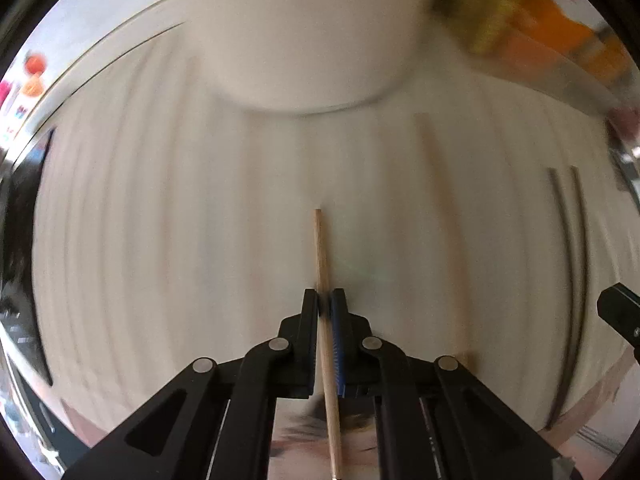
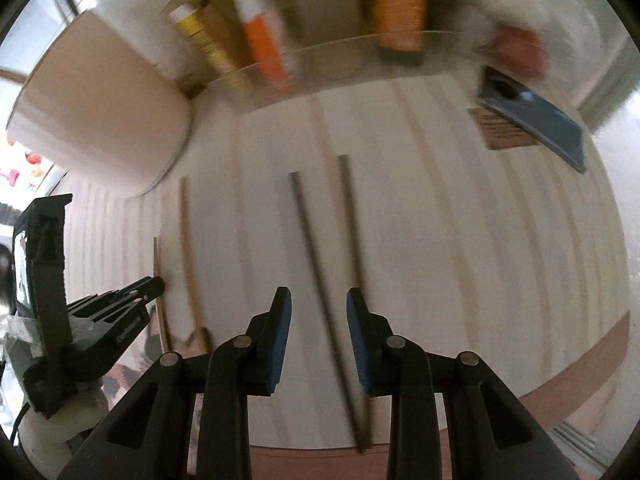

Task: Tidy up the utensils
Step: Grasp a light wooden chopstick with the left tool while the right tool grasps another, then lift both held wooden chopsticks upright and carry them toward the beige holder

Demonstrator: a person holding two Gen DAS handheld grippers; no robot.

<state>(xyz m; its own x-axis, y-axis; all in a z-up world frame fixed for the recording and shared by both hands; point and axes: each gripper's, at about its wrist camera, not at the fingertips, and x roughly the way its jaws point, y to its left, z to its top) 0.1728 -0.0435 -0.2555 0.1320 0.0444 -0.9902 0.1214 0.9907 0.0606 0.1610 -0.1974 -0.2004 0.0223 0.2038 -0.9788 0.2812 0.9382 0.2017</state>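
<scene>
My left gripper (image 1: 325, 300) points down at the pale striped tabletop (image 1: 160, 240) and is shut on a light wooden chopstick (image 1: 320, 248), which runs back between its pads. A second light chopstick (image 1: 444, 220) lies to its right, blurred. Two dark chopsticks (image 2: 310, 240) lie side by side under my right gripper (image 2: 319, 300). Its blue pads (image 2: 282, 320) stand apart with both sticks between them: the right stick runs close by the right pad, the left stick is clear of the left pad. The left gripper (image 2: 152, 286) shows at the left of the right wrist view.
A tall white cylinder container (image 2: 100, 120) stands at the back left. Behind the chopsticks a clear tray (image 2: 340, 52) holds tubes and bottles. A blue phone (image 2: 532, 120) lies on a brown card (image 2: 504, 132) at the far right. The table's brown edge (image 2: 580, 376) curves close in front.
</scene>
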